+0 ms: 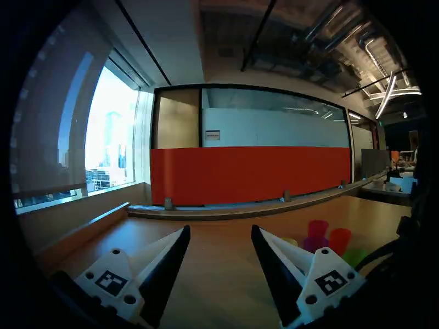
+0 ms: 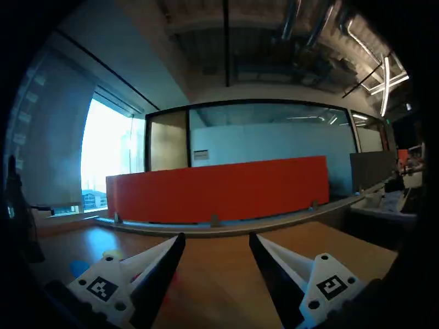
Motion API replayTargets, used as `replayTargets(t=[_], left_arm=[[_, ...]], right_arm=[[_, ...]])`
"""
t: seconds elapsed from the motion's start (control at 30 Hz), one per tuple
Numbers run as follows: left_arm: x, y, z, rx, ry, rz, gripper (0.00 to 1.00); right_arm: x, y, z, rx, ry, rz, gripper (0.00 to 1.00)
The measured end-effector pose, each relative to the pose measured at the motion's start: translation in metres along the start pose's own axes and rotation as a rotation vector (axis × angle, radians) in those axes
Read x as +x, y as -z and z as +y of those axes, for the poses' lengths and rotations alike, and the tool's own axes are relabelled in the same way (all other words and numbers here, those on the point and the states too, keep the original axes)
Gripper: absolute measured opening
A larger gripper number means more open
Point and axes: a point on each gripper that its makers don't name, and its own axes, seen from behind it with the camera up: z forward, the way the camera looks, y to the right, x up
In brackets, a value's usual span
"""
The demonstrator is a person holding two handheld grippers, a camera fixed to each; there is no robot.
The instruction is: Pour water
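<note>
The left gripper (image 1: 220, 229) hangs low over the table (image 1: 219, 285), its jaws wide apart with nothing between them. Just past its right finger, a small cluster of cups (image 1: 339, 239) stands on the table: pink, purple, orange, green and yellow, close together. In the right gripper view, the right gripper (image 2: 217, 237) also has its jaws spread wide and empty above the same wood. Beside its left finger lie a blue thing (image 2: 78, 267) and a yellow one (image 2: 112, 254), too hidden to tell what they are. An orange partition (image 1: 249, 174) runs along the table's far edge, and a bright window (image 1: 110, 142) is at the left.
</note>
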Motion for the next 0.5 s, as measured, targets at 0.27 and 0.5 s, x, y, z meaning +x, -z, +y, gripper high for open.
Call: replayTargets(t=[0.27,0.5], left_arm=[[-0.011,0.001,-0.002,0.026,0.0,-0.007,0.81],[-0.033,0.002,-0.002,0.043,-0.014,-0.03,0.81]], right_arm=[[-0.014,0.0,-0.009,0.0,0.03,-0.036,0.9],[-0.019,-0.001,-0.021,0.015,0.029,-0.049,0.9]])
